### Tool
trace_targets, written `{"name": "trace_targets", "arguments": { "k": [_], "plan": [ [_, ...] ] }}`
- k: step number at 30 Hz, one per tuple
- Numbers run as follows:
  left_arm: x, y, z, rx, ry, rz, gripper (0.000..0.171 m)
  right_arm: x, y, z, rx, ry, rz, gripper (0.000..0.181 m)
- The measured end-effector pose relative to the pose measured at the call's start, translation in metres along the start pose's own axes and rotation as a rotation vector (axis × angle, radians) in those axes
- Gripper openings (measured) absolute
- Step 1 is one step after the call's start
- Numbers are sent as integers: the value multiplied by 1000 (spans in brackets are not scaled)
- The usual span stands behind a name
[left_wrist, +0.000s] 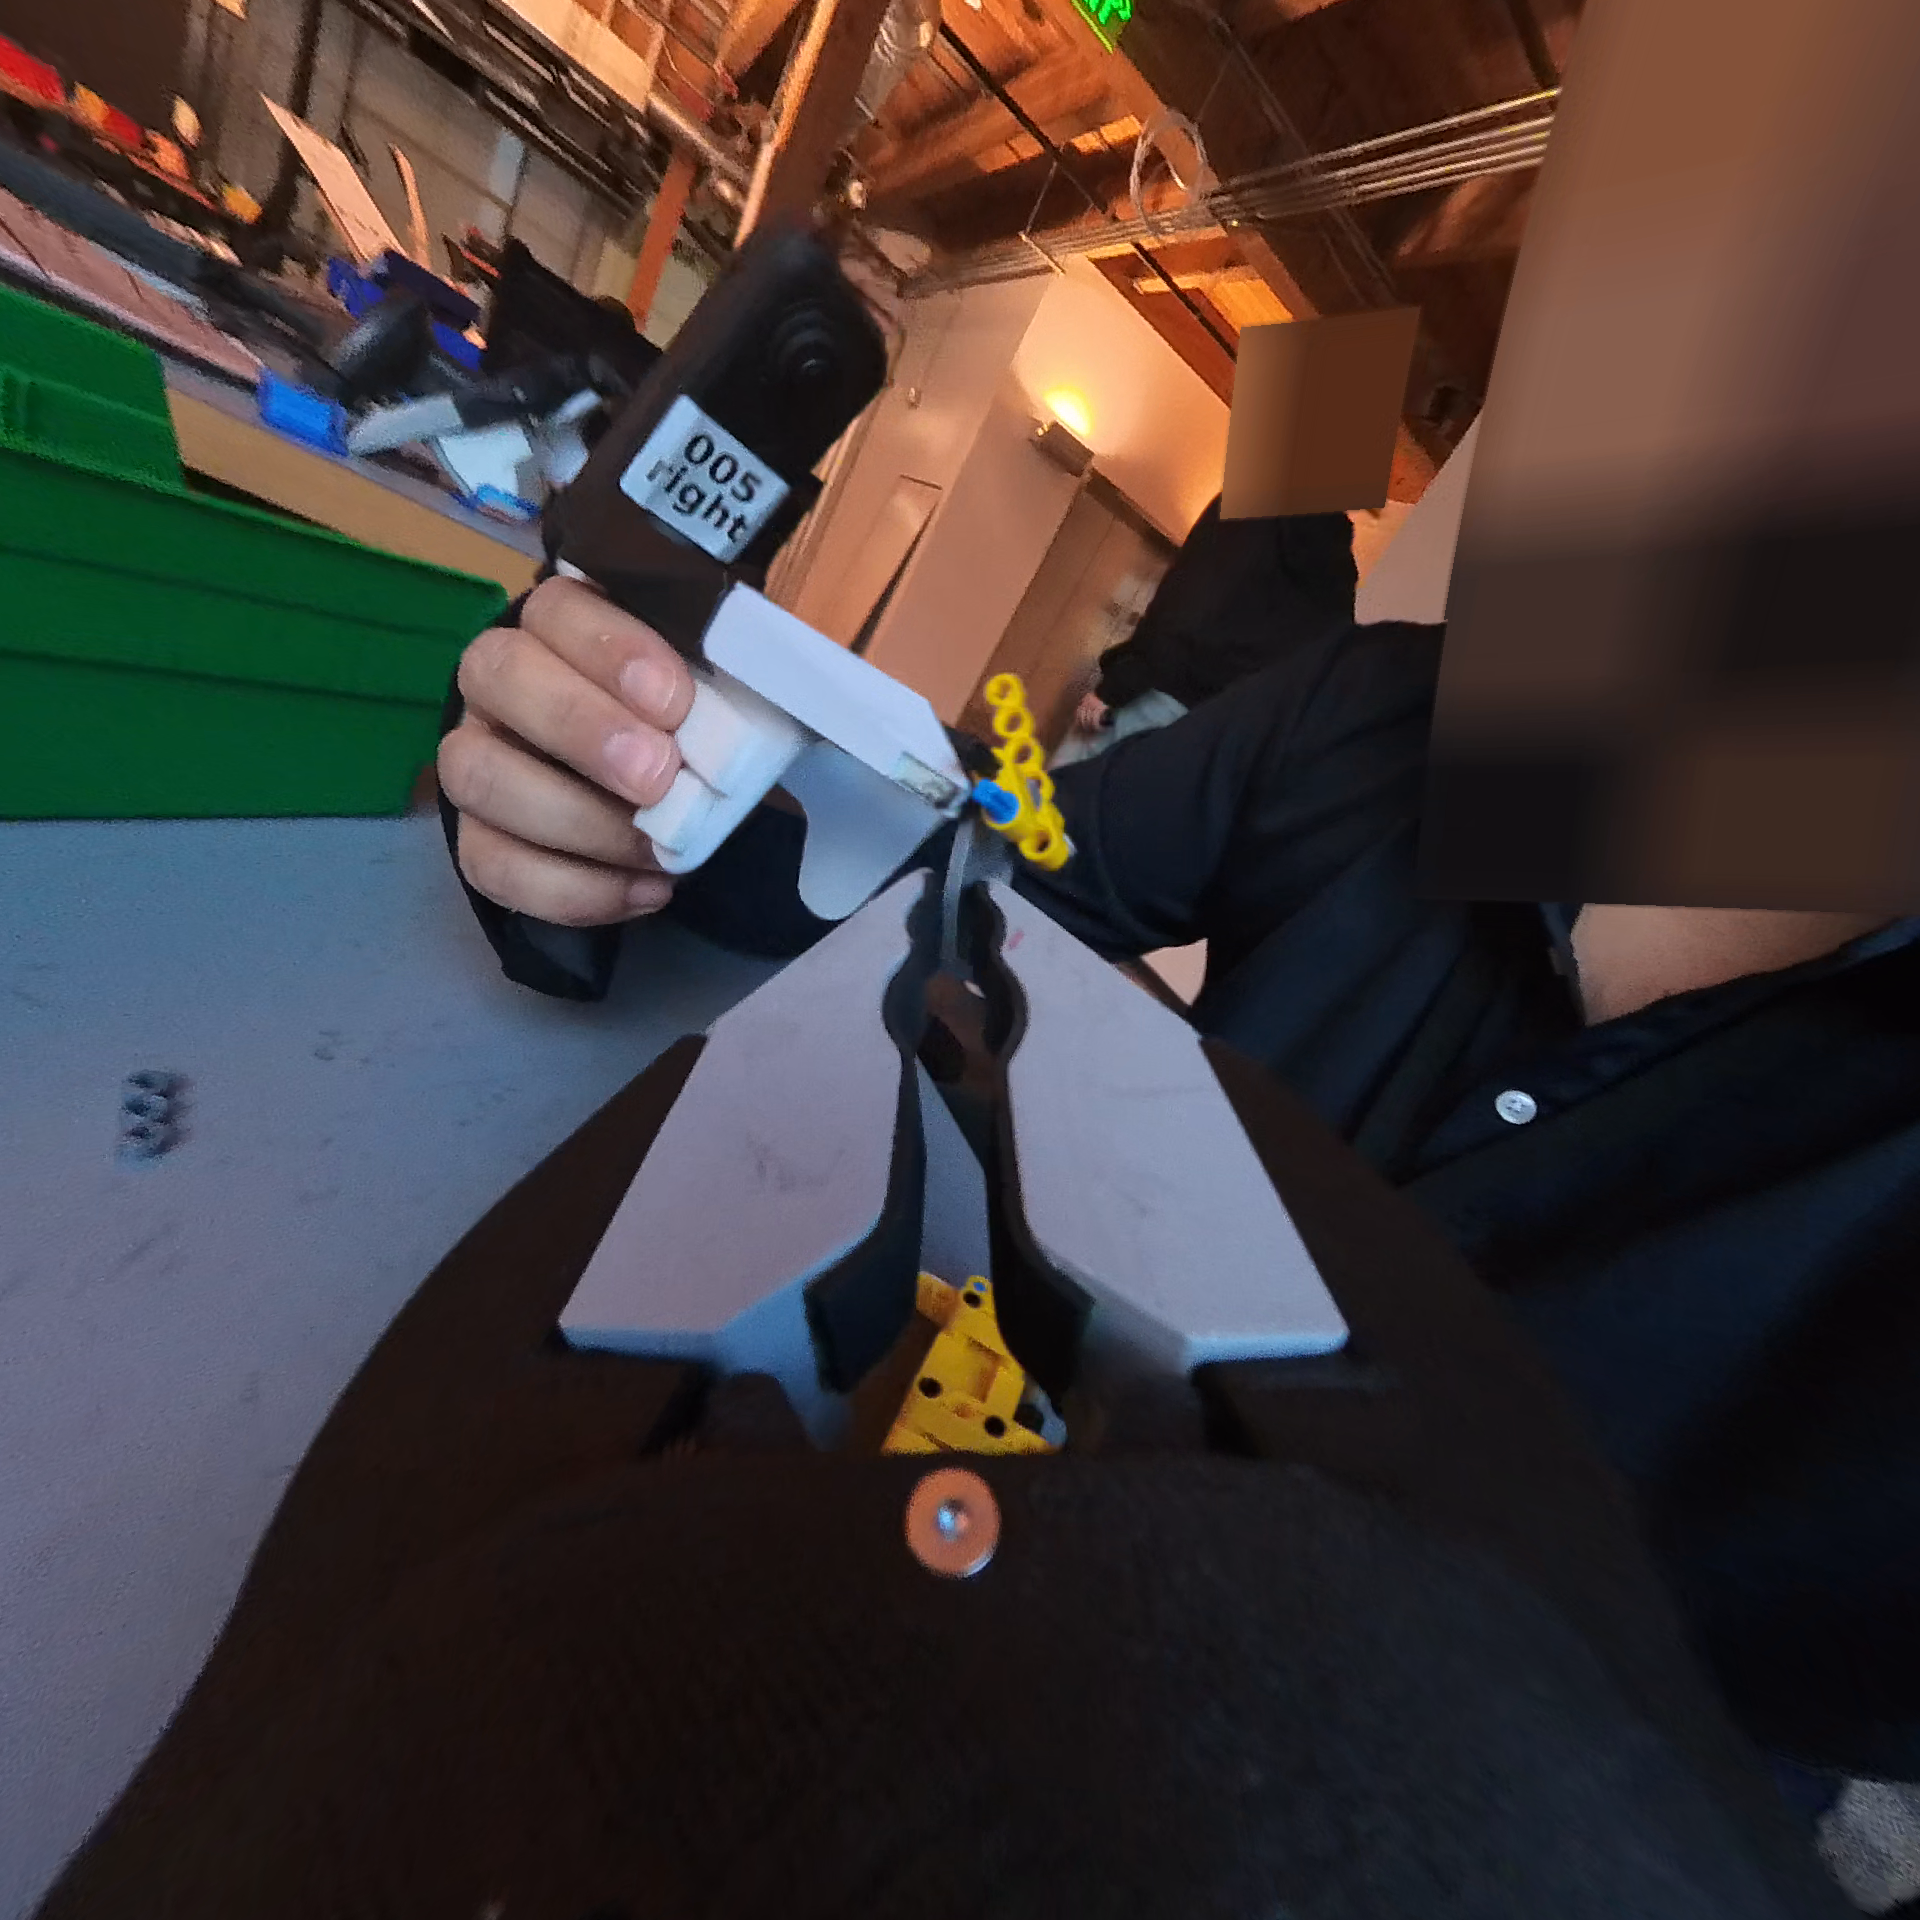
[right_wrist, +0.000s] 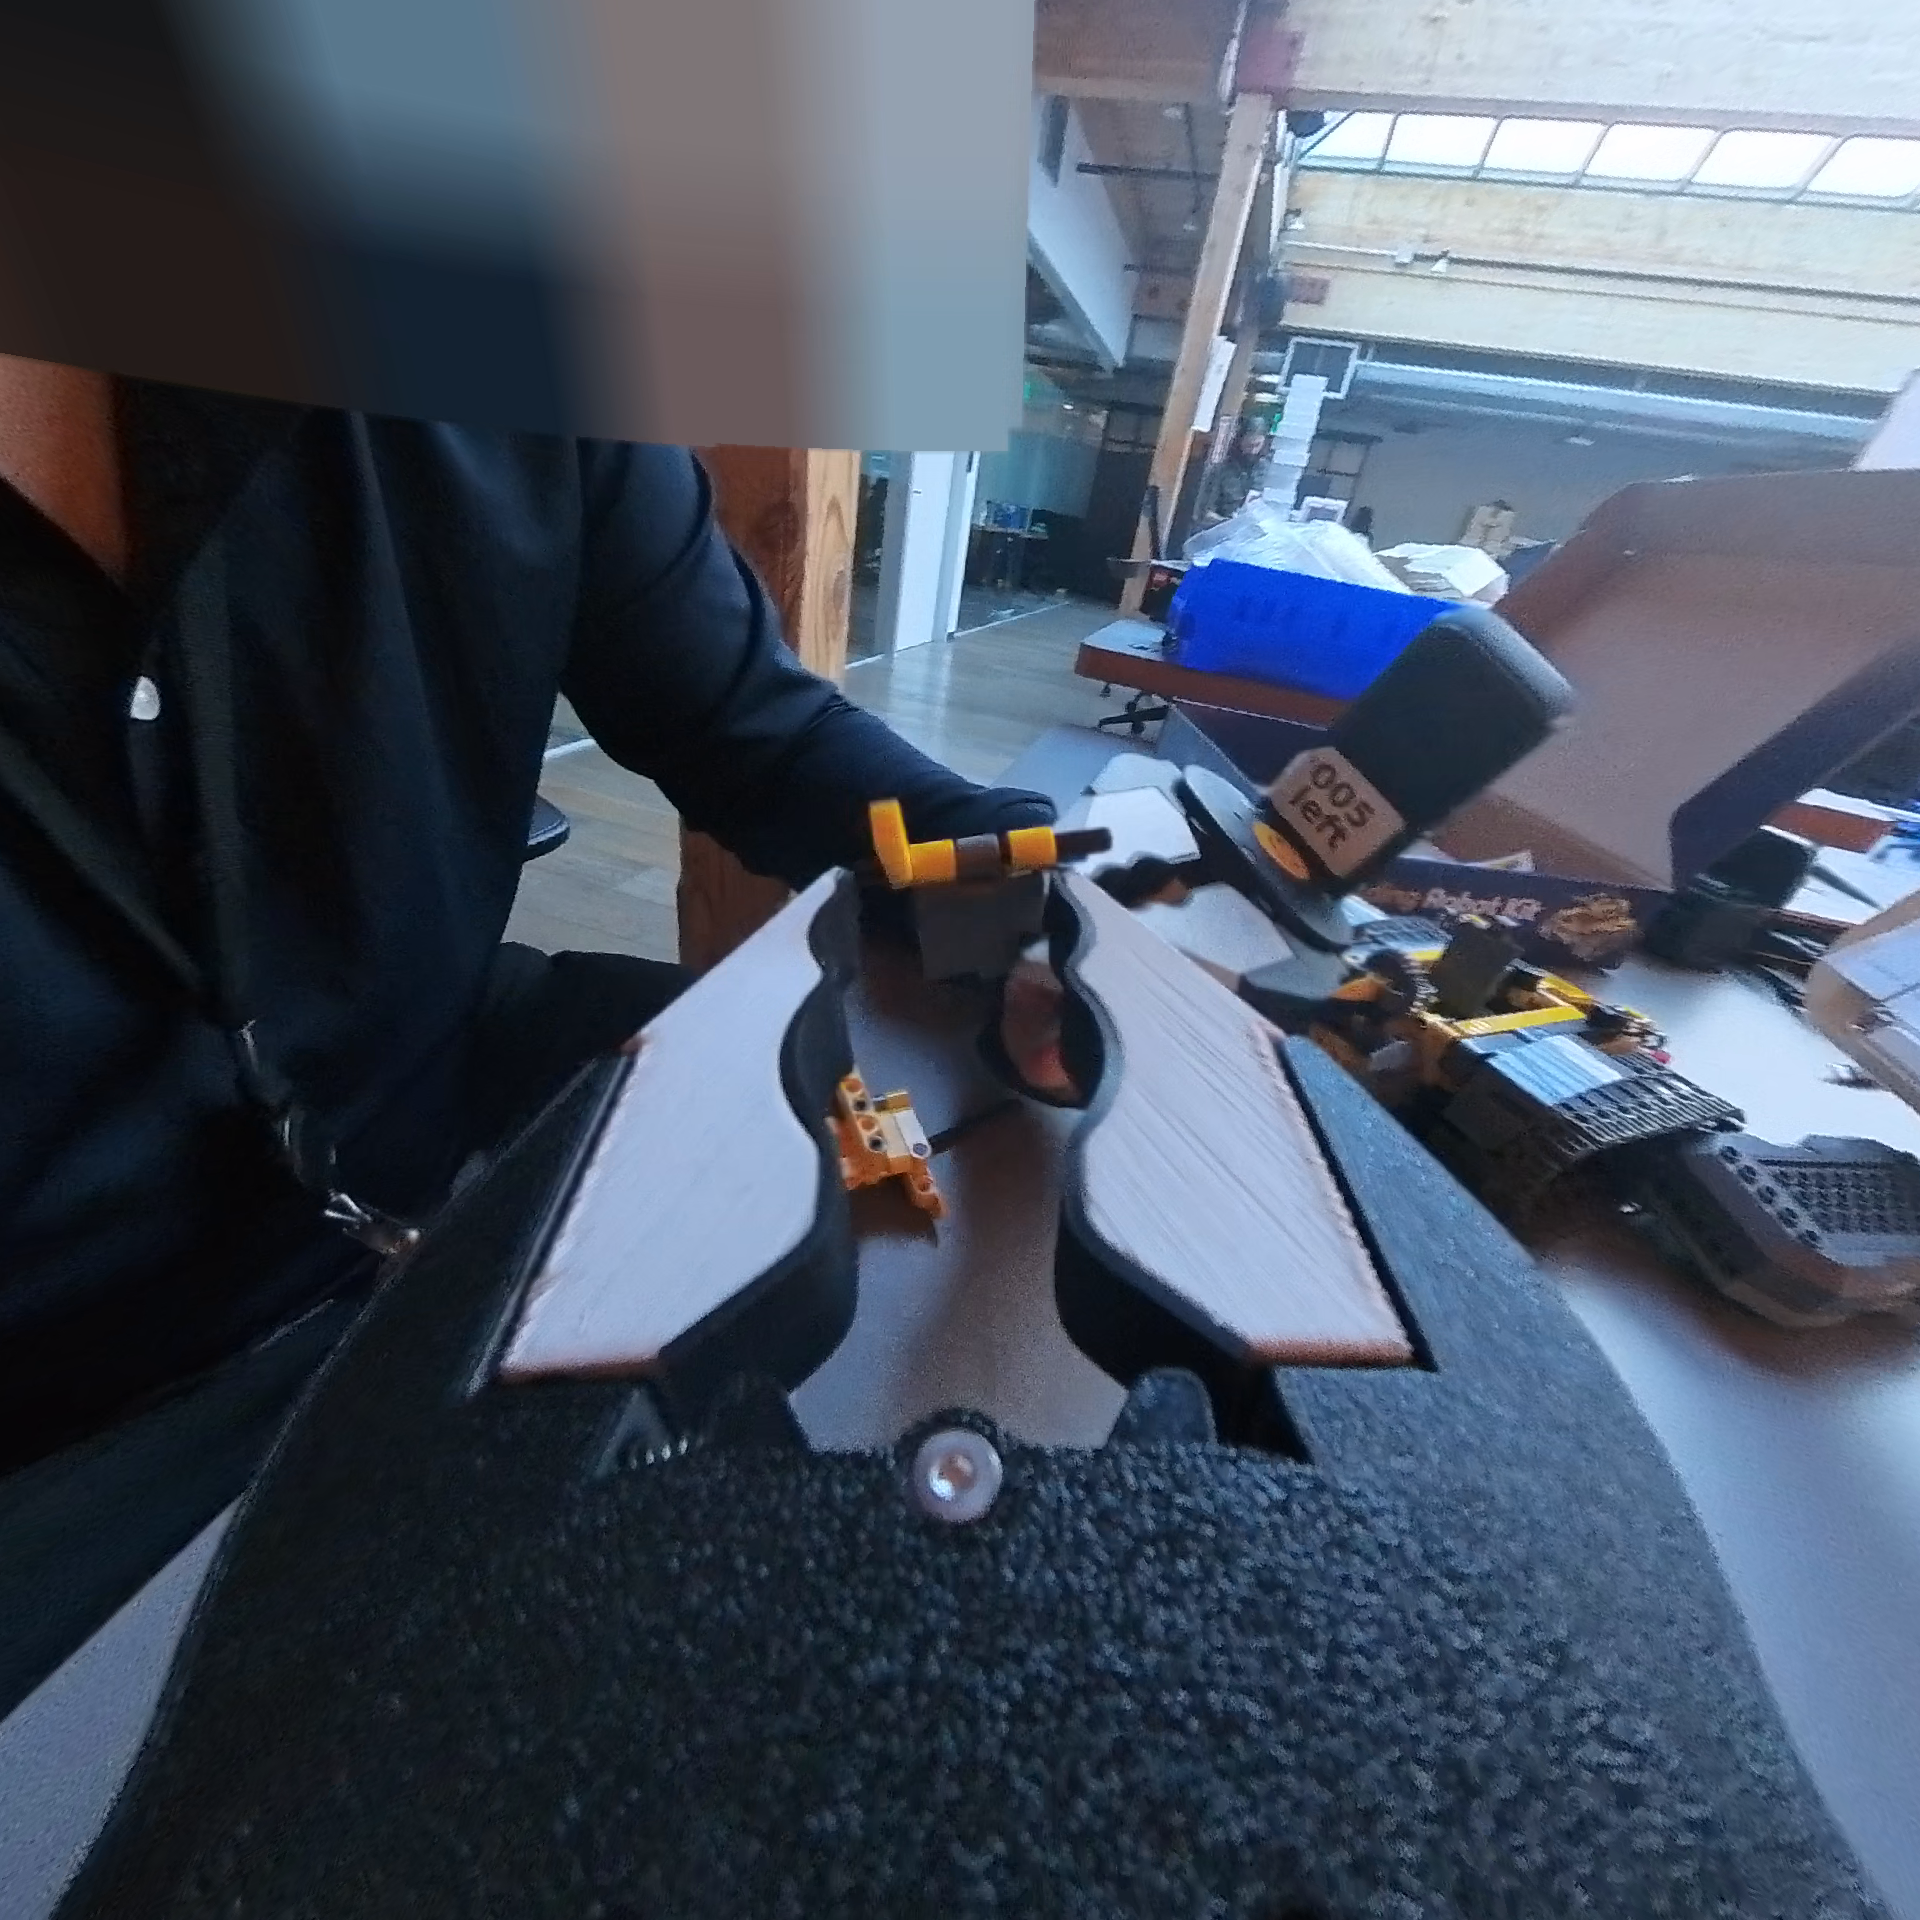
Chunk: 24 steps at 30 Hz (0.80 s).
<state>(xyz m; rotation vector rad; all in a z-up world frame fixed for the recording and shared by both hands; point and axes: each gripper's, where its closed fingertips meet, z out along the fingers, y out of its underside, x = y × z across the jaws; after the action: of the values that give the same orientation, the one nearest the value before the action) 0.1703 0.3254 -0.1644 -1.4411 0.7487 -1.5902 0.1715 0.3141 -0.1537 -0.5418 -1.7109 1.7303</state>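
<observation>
Pinching a thin grey strip (left_wrist: 961, 894), the left gripper (left_wrist: 961, 935) meets the right gripper (right_wrist: 951, 904) — clamped on a yellow-and-grey toy-brick piece (right_wrist: 956, 868).

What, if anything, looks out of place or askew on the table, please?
A small yellow assembly lies loose on the grey table, apart from the black-and-yellow model; a stray dark piece lies alone. The right gripper grips a grey-and-yellow part. Nothing looks spilled.

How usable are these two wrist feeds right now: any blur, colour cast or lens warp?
Left wrist view: warm orange cast from the wall lamp, green bins soft, edges bowed by the wide lens. Right wrist view: daylight from skylights, the yellow-and-grey piece at the fingertips blurred, toy vehicle fairly sharp.
</observation>
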Motion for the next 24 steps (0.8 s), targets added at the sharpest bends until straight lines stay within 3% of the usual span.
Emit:
{"name": "trace_targets", "arguments": {
  "k": [2, 7, 15, 21, 24],
  "plan": [
    [0, -8, -5, 26, -31, 46, 1, 4, -5, -7, 24, 21, -8, 14],
    [-14, -13, -14, 38, -124, 44, 1, 25, 1, -14, -4, 131, -7, 0],
    [-37, -25, -30, 109, -290, 62, 0, 46, 29, -15, -129, 226, 78, 0],
    [-52, -27, -39, 53, -492, 215, 0, 63, 47, -18, -216, 318, 134, 21],
    [-56, -26, -42, 67, -492, 151, 0, 75, 49, -24, -239, 397, 133, 31]
  ]
}}
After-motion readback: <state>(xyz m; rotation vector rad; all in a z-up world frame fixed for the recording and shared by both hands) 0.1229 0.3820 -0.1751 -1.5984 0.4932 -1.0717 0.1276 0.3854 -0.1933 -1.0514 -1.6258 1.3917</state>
